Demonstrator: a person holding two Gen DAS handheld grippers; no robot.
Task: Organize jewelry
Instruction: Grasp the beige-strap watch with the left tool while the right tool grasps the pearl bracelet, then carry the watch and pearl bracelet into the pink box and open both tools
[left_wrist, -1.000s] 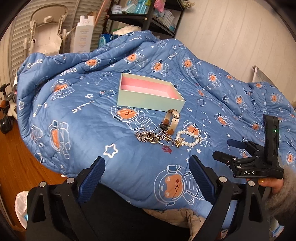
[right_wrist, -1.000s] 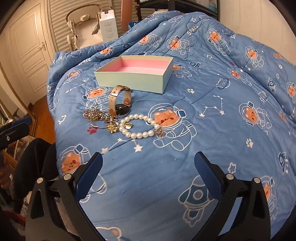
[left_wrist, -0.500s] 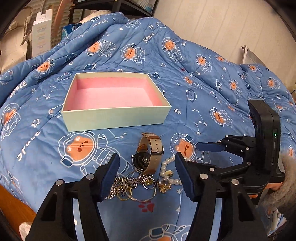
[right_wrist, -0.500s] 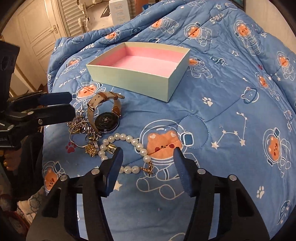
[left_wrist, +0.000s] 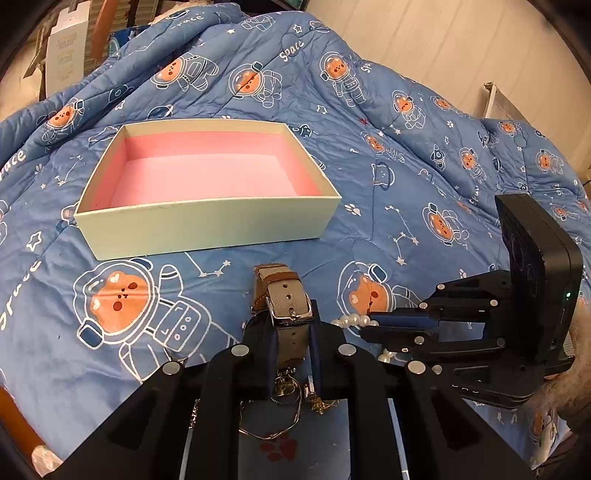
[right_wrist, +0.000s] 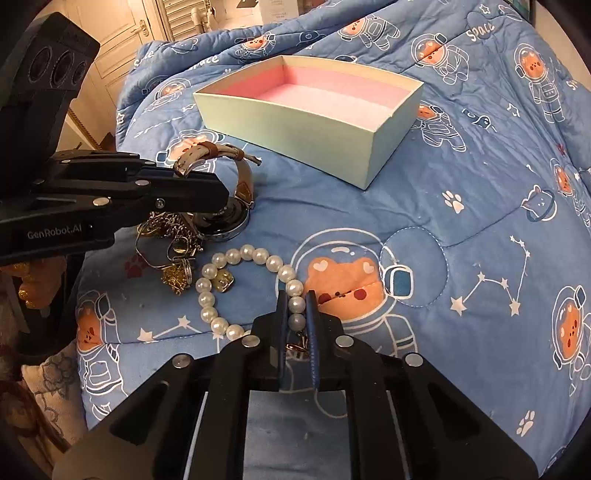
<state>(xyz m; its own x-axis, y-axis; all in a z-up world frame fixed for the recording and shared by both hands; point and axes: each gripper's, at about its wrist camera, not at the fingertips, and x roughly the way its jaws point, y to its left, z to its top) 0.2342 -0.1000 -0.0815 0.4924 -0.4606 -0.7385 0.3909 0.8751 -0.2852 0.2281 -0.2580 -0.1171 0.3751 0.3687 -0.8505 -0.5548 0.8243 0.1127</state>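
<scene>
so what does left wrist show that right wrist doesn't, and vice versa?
Left wrist only: the left gripper closed on the grey fabric strap of the wristwatch, buckle facing up; little of the white pearl bracelet shows.

Right wrist only: the right gripper closed on the full pearl loop, the watch's round dark face, and a white panelled door.

Both: the open mint-green cardboard box with pink lining, nothing inside it, the tangled gold chains, and the blue astronaut-bear quilt.

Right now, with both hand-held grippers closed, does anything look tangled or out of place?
Yes: the gold chains lie tangled in a heap against the watch the left hand-held gripper grips.
</scene>
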